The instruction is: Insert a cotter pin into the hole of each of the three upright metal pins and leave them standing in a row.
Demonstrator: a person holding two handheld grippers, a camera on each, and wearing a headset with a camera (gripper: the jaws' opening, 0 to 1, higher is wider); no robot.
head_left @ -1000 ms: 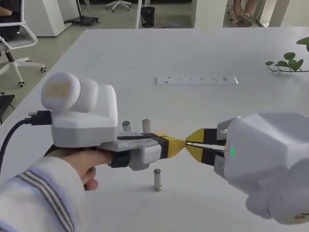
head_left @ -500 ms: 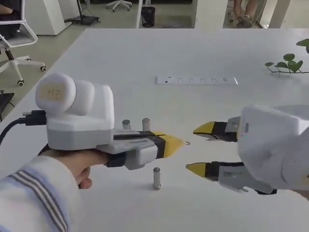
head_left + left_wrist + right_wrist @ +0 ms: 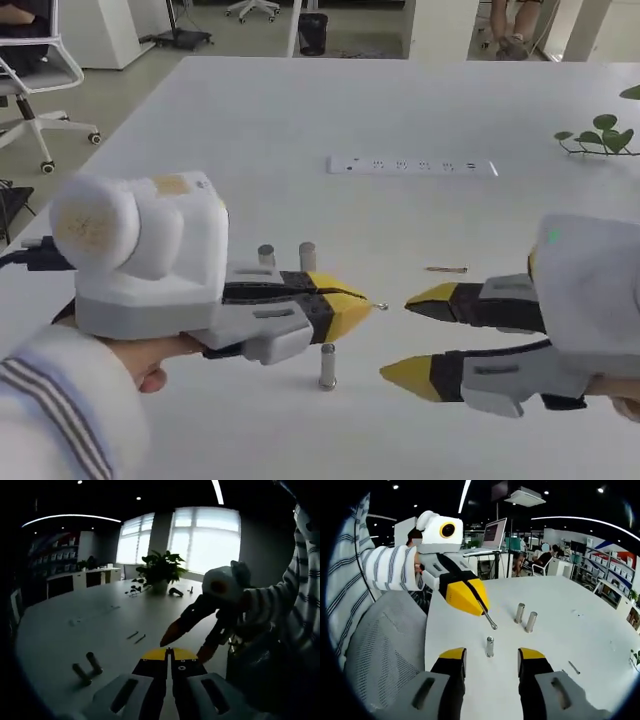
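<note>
Cotter pin point(image 3: 489, 619) in left tongs point(image 3: 368, 303)

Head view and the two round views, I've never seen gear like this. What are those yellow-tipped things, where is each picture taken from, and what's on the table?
A person holds two hand-held grippers, like big tongs. The wide picture comes from a headset camera; each round one from a camera on a gripper. The left gripper is shut on a thin cotter pin; the right gripper is open. On the white table stand three metal pins, with a spare cotter pin and a power strip.
</note>
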